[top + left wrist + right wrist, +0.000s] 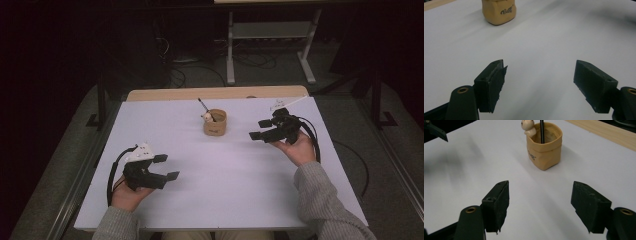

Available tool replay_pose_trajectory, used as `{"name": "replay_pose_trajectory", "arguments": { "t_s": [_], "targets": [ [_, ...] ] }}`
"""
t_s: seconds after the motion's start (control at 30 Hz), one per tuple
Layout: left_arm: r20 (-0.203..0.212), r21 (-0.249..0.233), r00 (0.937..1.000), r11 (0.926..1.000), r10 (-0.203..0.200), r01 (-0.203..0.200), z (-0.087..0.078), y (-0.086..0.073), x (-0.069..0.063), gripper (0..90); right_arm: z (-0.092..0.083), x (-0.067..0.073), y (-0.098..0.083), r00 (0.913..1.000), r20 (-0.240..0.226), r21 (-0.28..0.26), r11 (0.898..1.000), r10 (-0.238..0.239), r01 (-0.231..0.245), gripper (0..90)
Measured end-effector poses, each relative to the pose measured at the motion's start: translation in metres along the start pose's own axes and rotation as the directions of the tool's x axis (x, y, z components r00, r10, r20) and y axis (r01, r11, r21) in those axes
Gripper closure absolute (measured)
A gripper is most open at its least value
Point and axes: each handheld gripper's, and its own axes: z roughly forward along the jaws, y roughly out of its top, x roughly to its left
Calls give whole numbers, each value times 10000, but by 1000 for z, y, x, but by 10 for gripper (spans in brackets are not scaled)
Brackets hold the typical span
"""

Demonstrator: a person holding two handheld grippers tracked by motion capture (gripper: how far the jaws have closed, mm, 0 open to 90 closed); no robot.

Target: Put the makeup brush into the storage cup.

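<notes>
**Inspector:** Edges and clearance, left to right?

**Assistant:** The left gripper [166, 167] sat near the table's [150, 125] front-left corner, a wide stretch of bare white top ahead of it. The right gripper [260, 129] stood inside the right edge, toward the back. A strip of light wood [165, 94] ran along the far edge.

**Inspector:** Surface and room?

**Assistant:** Plain white top, dim room, grey floor; a metal frame [270, 45] and loose cables [200, 67] stood beyond the table.

**Inspector:** The work item?

**Assistant:** A tan paper-bag-style holder [215, 123] stood upright near the back centre, a small bear figure [528, 127] at its rim and a dark pen [541, 131] in it. It lay well ahead of the left gripper's fingers [491, 85], toward the upper left in the left gripper view. It lay nearer the right gripper's fingers [496, 205], ahead and clear of them.

**Inspector:** Jaws?

**Assistant:** Both pairs stood wide apart, nothing between them.
</notes>
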Motion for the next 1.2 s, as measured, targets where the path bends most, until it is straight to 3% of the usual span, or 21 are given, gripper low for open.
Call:
{"name": "replay_pose_trajectory", "arguments": {
  "t_s": [0.47,0.6,0.83,1.2],
  "targets": [
    [-147,217,9997,9996,190,-187,1,-1,2,235,-5,6,-18,9997,-190,-28,9998,184,-185,292],
    [-160,187,9999,9998,-21,24,2,-1,1,233,-5,9,-23,9996,-228,-28,9998,174,-175,289],
    [-211,129,9997,9999,-90,93,2,-1,2,222,-8,15,-28,9999,-167,-41,10000,11,-12,282],
    [-354,49,9991,9998,-216,218,3,-3,4,213,-14,18,-43,9998,-116,-152,9998,150,-152,275]
  ]
}}
